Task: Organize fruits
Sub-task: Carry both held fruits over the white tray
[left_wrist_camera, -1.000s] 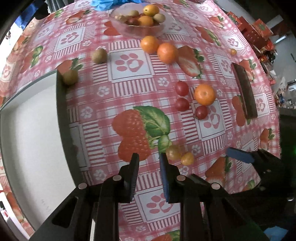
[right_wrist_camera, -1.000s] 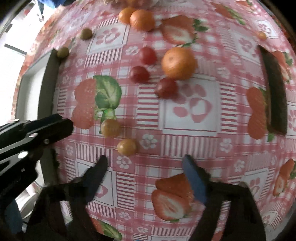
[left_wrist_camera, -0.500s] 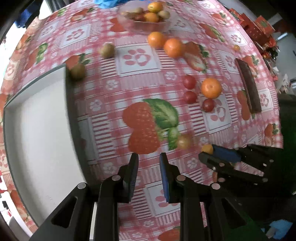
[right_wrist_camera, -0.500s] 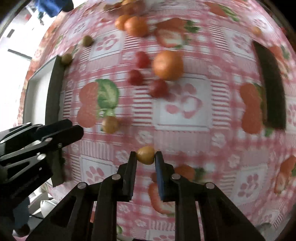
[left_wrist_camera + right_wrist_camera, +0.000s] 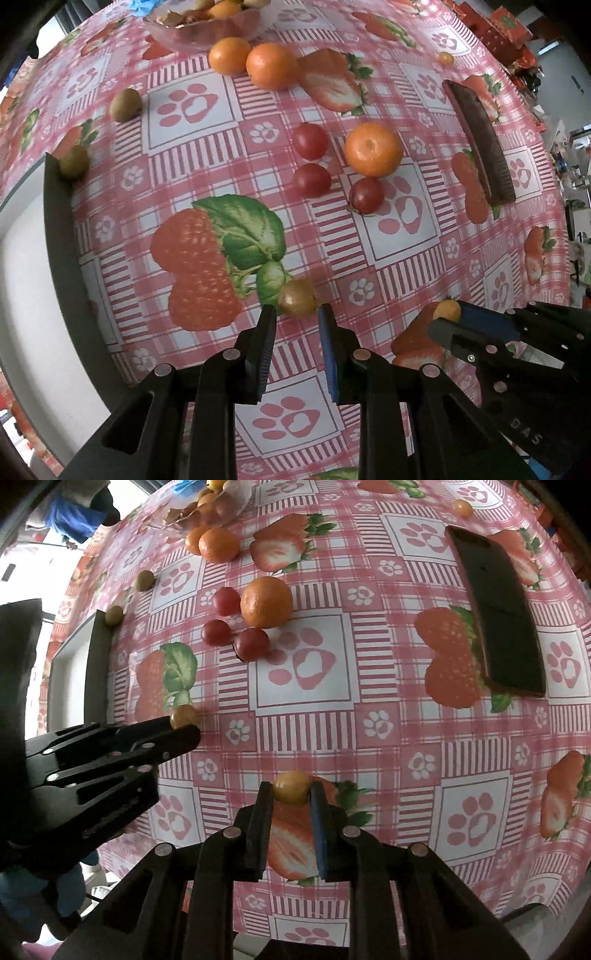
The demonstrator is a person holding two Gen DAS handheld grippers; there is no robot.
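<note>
Your right hand-held gripper (image 5: pixel 291 794) is clamped on a small yellow-orange tomato (image 5: pixel 291 787), pinched at the very tips of its fingers above the strawberry-print surface (image 5: pixel 369 664). Your left hand-held gripper (image 5: pixel 294 321) has its fingers drawn nearly together with nothing between them; a greenish-brown tomato (image 5: pixel 297 297) lies on the surface just beyond their tips, at 12 o'clock, and whether they touch it cannot be told.

In the left wrist view, a white tray (image 5: pixel 22 258) with a dark rim sits at 9 o'clock. A tangerine (image 5: pixel 373 148) and three red cherry tomatoes (image 5: pixel 310 141) cluster at 1 o'clock. Two more oranges (image 5: pixel 271 65) lie at 12 o'clock, just in front of a clear bowl (image 5: pixel 201 31) of fruit. A dark flat bar (image 5: pixel 480 140) lies at 2 o'clock.
</note>
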